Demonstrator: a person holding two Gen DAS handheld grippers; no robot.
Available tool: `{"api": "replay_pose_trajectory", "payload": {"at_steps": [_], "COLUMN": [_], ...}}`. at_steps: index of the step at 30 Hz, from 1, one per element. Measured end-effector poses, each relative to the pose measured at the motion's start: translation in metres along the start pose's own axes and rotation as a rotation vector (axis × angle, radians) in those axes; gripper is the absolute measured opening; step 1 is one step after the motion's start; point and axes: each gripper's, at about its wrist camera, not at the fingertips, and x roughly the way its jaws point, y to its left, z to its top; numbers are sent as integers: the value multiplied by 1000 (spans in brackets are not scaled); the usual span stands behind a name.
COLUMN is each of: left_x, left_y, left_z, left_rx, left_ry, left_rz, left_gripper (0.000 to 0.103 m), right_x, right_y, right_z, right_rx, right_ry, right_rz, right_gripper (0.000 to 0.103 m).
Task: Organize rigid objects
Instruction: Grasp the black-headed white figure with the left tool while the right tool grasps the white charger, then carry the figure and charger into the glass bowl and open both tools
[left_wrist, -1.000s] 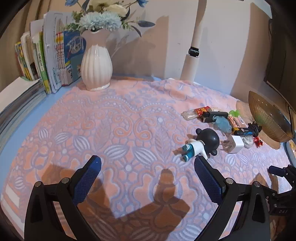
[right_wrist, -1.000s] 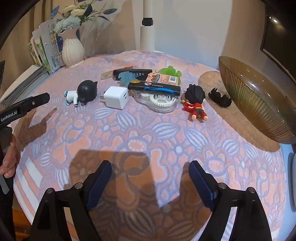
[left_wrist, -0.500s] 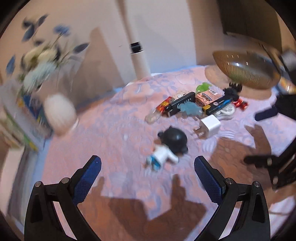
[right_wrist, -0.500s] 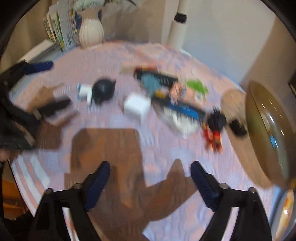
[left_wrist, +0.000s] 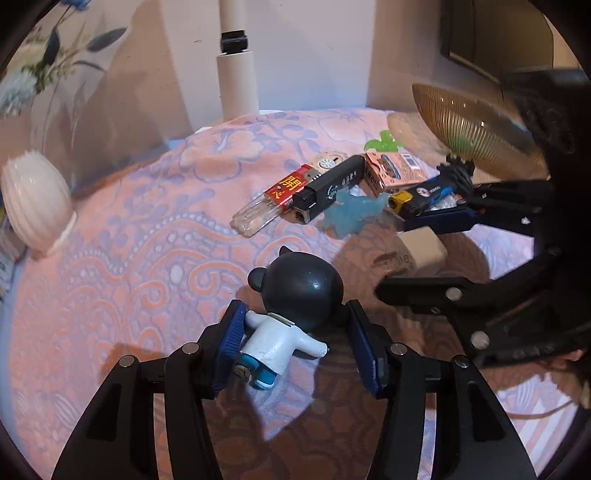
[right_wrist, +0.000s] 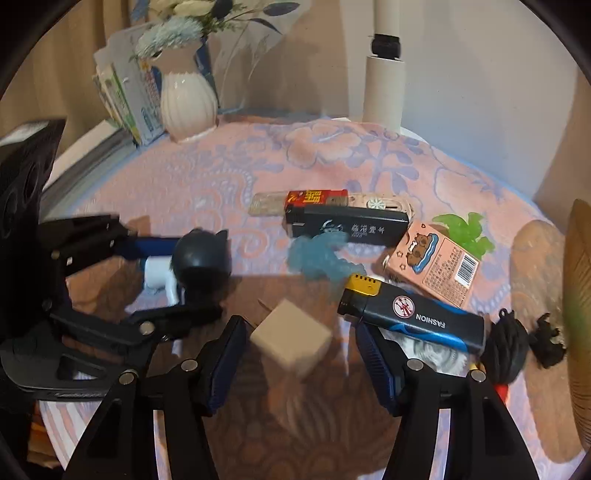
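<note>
A toy figure with a black round head and white body (left_wrist: 291, 314) lies on the patterned cloth between the fingers of my left gripper (left_wrist: 293, 345), which is open around it; the left pad touches its body. In the right wrist view the figure (right_wrist: 195, 262) sits at left with the left gripper around it. My right gripper (right_wrist: 301, 354) is open around a white charger cube (right_wrist: 291, 338), pads apart from it. The cube (left_wrist: 417, 254) also shows in the left wrist view, with the right gripper (left_wrist: 413, 254) around it.
Behind lie a black lighter (right_wrist: 347, 227), a red-label clear lighter (right_wrist: 295, 201), a blue-black lighter (right_wrist: 413, 319), a pink box (right_wrist: 432, 264), a blue jelly toy (right_wrist: 317, 258) and a green one (right_wrist: 465, 232). A ribbed amber bowl (left_wrist: 472, 125) stands right, a white vase (right_wrist: 186, 107) back left.
Both grippers moved forward and down to the objects. The left now brackets the black-headed figure and the right brackets the charger cube; both jaws have narrowed.
</note>
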Motion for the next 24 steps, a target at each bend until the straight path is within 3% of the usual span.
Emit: {"api": "replay_pose_trajectory", "payload": {"at_steps": [1, 4, 10, 18, 24], "left_x": [-1, -6, -16, -11, -10], "left_y": [0, -2, 9, 2, -4], "left_z": [0, -2, -4, -5, -5], "left_rx": [1, 10, -50, -7, 14], "left_ry": [-6, -36, -69, -43, -34], "left_rz": [2, 11, 0, 17, 99], "left_gripper": [52, 52, 52, 52, 52], "right_x": [-1, -8, -31, -73, -99], "right_y": [2, 10, 19, 0, -32], "right_z": [-1, -8, -40, -94, -122], "right_rx": [-5, -35, 1, 86, 194], "right_ry": [-3, -17, -20, -26, -59], "right_rz": [-8, -29, -54, -155, -204], "right_gripper": [58, 37, 37, 37, 37]}}
